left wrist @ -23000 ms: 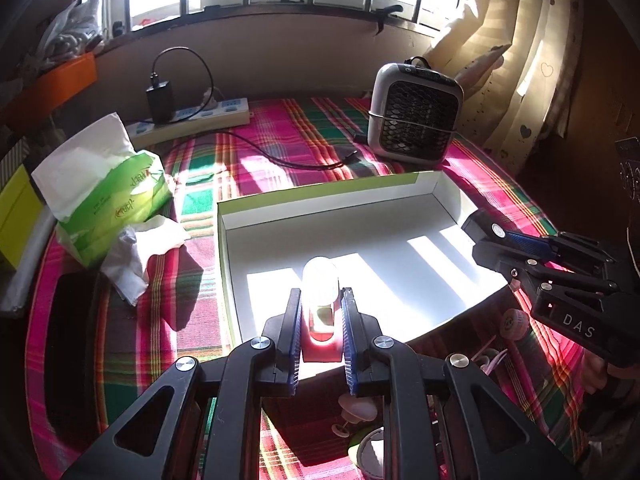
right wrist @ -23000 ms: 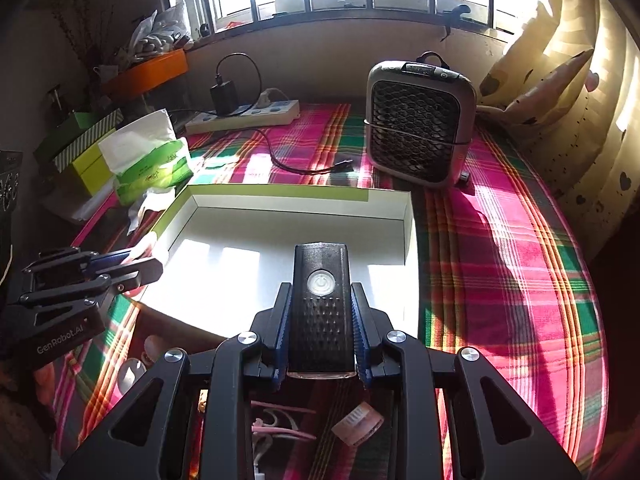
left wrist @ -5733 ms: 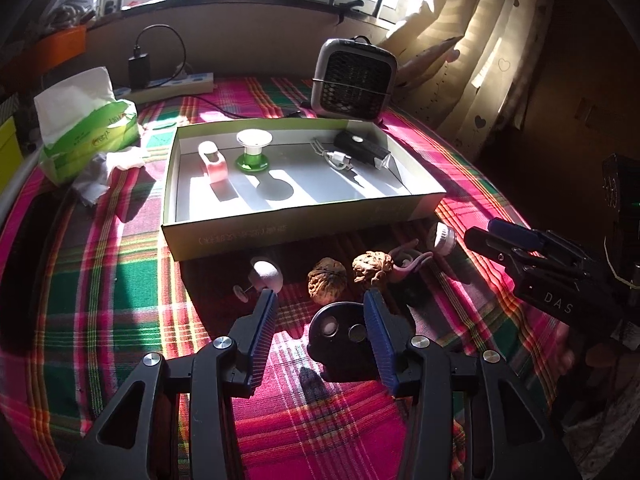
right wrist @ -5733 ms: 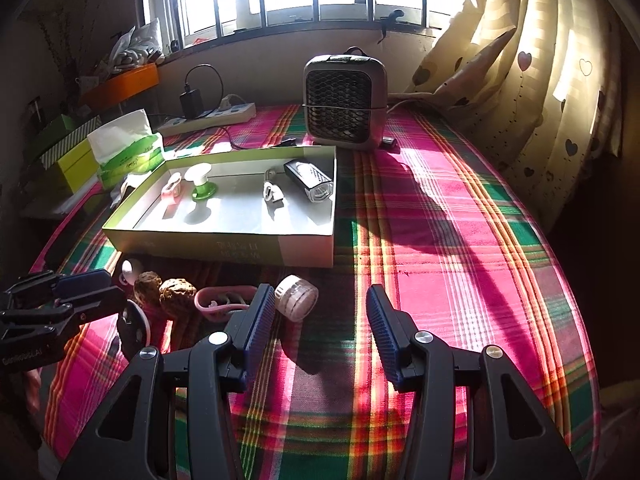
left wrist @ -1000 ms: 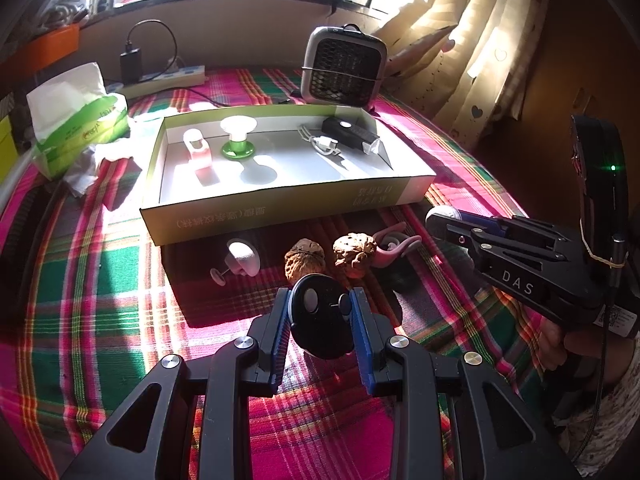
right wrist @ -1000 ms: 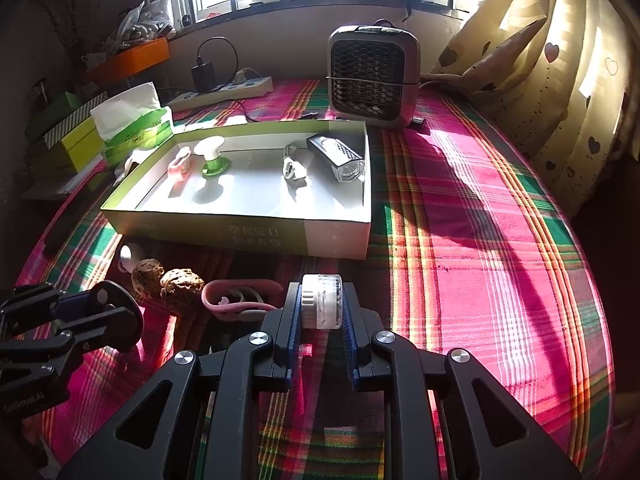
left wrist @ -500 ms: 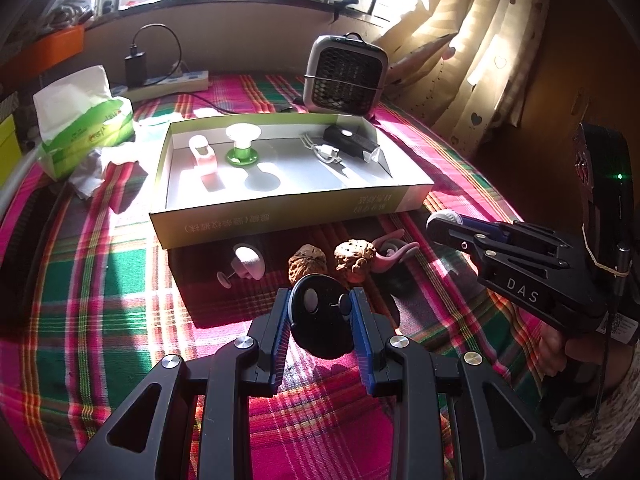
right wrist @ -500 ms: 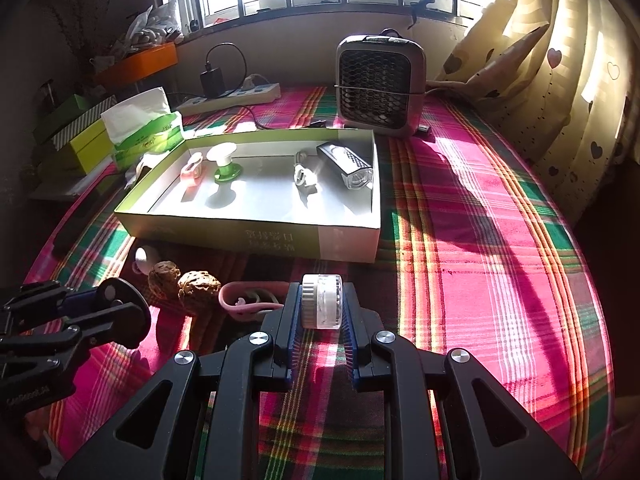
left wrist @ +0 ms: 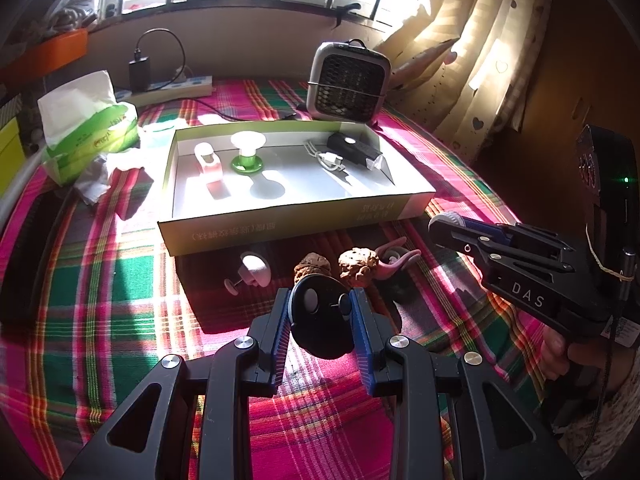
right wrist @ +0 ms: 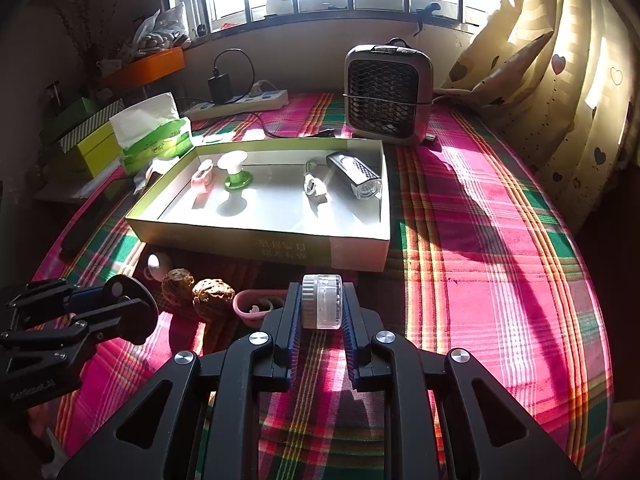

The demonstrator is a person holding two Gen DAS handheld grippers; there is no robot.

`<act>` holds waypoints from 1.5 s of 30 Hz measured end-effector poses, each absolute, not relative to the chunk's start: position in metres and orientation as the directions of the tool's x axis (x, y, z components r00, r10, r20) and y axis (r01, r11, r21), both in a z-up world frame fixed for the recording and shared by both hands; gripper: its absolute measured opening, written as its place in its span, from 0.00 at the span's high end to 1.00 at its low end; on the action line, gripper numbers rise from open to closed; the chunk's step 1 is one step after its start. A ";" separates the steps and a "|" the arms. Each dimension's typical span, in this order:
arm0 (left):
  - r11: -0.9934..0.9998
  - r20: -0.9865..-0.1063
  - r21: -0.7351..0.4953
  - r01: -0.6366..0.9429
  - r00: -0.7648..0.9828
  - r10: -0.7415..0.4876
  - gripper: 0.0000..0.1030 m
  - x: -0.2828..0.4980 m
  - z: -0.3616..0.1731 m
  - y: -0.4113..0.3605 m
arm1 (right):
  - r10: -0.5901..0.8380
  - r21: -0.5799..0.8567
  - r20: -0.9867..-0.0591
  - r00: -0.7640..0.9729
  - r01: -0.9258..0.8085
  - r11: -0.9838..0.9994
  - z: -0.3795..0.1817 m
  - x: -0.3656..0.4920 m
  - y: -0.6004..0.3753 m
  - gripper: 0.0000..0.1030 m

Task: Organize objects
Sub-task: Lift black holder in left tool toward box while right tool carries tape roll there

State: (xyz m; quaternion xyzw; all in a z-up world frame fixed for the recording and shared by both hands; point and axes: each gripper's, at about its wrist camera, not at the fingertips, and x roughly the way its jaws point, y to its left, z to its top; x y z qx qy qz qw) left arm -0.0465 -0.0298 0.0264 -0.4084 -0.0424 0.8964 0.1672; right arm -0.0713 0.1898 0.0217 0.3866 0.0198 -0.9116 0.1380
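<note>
We have the black disc (left wrist: 320,326) clamped across its rim between the left gripper (left wrist: 320,330) pads, and it looks stiff and light. The right gripper (right wrist: 322,316) is clamped on the small clear capsule (right wrist: 322,306), likely slippery, held by its flat ends. Ahead of both sits the open box (left wrist: 288,224), with two walnuts (left wrist: 354,262) just before it.
</note>
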 end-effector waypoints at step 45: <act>-0.960 -0.706 -0.182 -0.212 -0.651 0.278 0.74 -0.113 0.039 -0.012 | -0.295 0.073 -0.704 -0.646 0.347 -0.935 0.036 -0.121 0.154 0.81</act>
